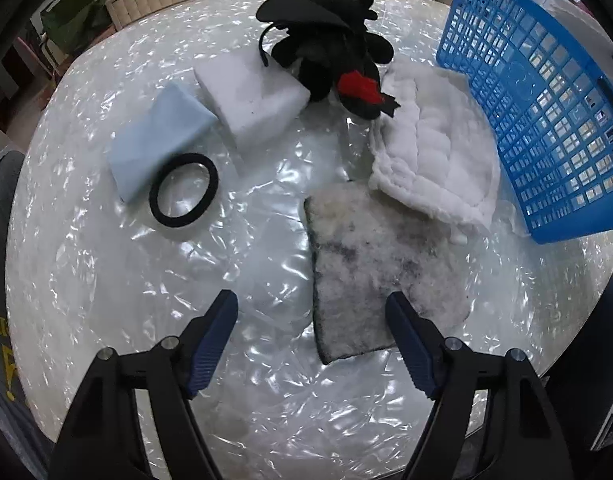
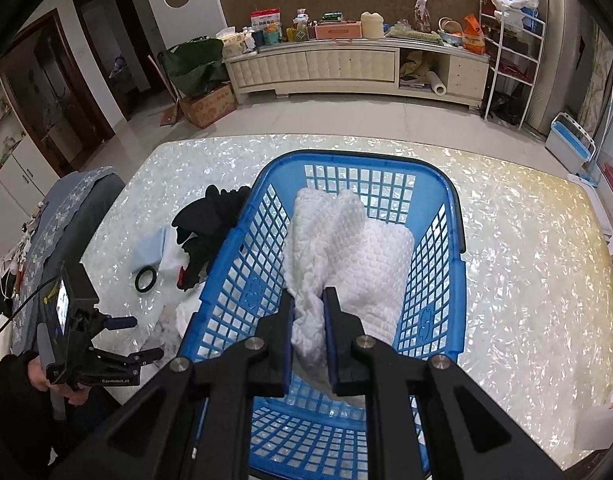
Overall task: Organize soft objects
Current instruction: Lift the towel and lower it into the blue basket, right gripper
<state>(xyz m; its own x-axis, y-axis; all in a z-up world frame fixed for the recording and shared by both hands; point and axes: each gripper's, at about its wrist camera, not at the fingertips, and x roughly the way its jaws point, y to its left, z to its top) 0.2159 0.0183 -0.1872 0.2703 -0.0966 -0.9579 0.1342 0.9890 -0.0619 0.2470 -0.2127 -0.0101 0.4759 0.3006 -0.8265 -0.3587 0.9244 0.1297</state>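
My left gripper [image 1: 311,304] hangs open above the table, pointing steeply down. A grey scouring pad [image 1: 370,264] lies flat under it; its near end reaches between the jaws and nothing presses on it. Beyond lie a black hair band [image 1: 184,190], a light blue sponge [image 1: 158,136], a white foam block [image 1: 254,96], a black plush toy [image 1: 330,40] with a red patch, and a folded white cloth [image 1: 430,152]. My right gripper [image 2: 308,296] is shut on a white quilted cloth [image 2: 346,248] that hangs into the blue basket [image 2: 242,240].
The basket [image 1: 546,120] stands right of the loose items on the pearly table [image 2: 526,260]. A person's hand [image 2: 38,376] in a dark sleeve holds the left gripper [image 2: 140,338] at the table's left side. A grey-covered chair [image 2: 66,216] stands there too.
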